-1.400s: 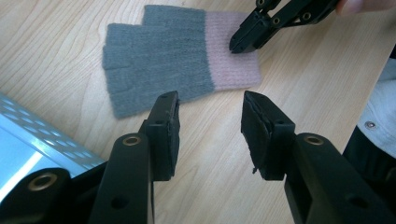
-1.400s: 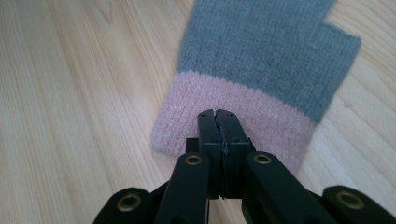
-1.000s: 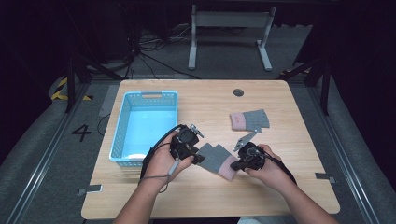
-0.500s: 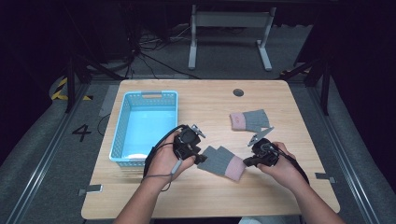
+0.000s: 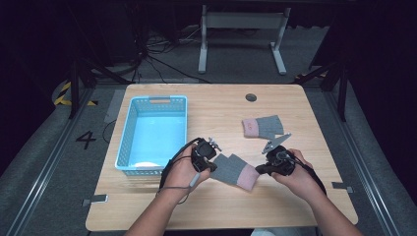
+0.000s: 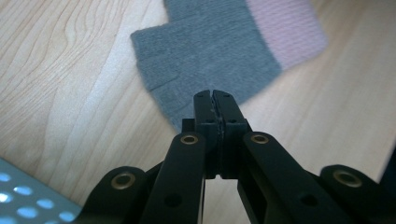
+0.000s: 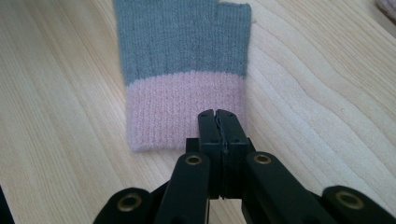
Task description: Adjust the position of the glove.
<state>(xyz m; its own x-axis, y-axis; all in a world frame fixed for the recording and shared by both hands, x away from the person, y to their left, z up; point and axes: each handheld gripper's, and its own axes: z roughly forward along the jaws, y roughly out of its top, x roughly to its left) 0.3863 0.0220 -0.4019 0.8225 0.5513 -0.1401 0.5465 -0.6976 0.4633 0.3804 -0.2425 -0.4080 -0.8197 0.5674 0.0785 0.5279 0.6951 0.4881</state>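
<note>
The left gripper (image 6: 215,100) had its jaws pressed together on the grey finger-end edge of a knitted fingerless glove, grey with a pink cuff (image 6: 219,46); those jaws had just been closing. The right gripper (image 7: 218,119) had its jaws shut on the edge of the pink cuff. The glove (image 5: 236,169) lay flat on the light wooden desk (image 5: 221,105), low in the middle of the high view, stretched between the two grippers. Its knit was fine-ribbed, with a short thumb stub. There were two such gloves: the second glove (image 5: 263,127) lay right of centre, higher up. One light blue plastic basket (image 5: 152,132) stood at the left.
</note>
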